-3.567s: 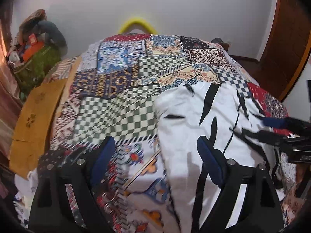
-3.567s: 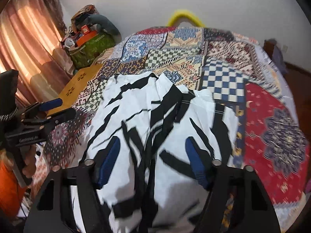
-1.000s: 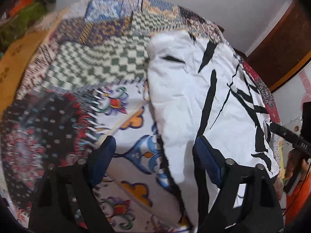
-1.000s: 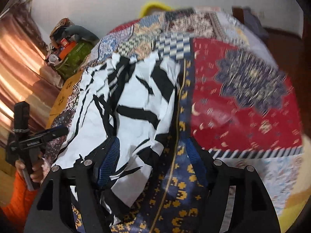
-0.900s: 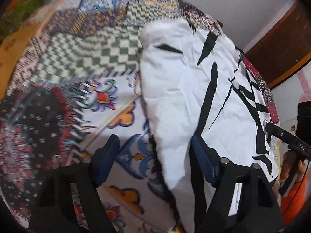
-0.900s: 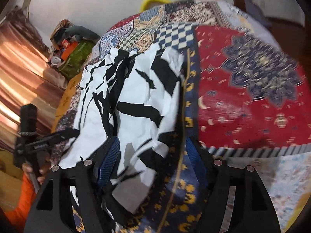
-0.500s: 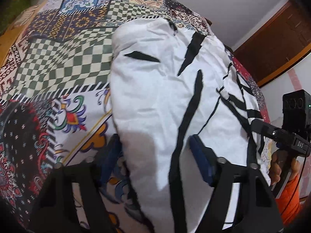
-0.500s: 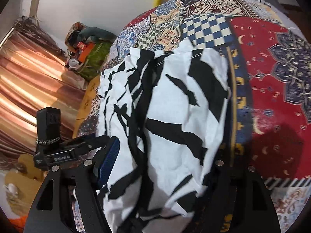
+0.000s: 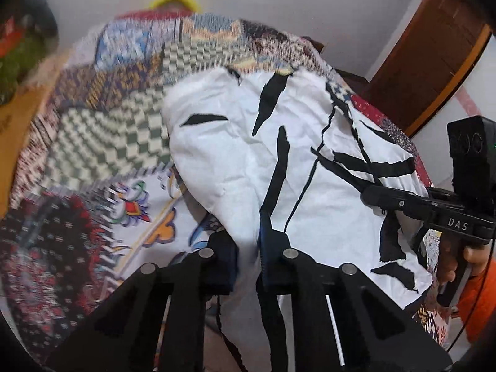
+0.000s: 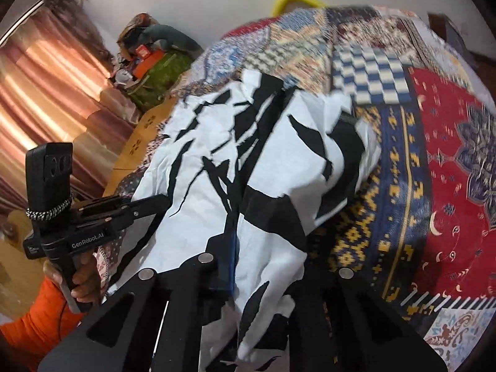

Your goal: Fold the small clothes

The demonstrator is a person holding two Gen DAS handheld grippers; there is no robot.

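I have the near hem of the white-and-black garment pinched at both corners: left gripper and right gripper jaws have just closed on cloth. It lies on the patchwork bed. Next, I'd carry the hem toward the garment's far edge; bedspread beyond looks open.

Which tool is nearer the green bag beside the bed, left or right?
Left. The left tool grips the garment edge on the side where the green bag sits; the right tool grips the opposite edge, farther away.
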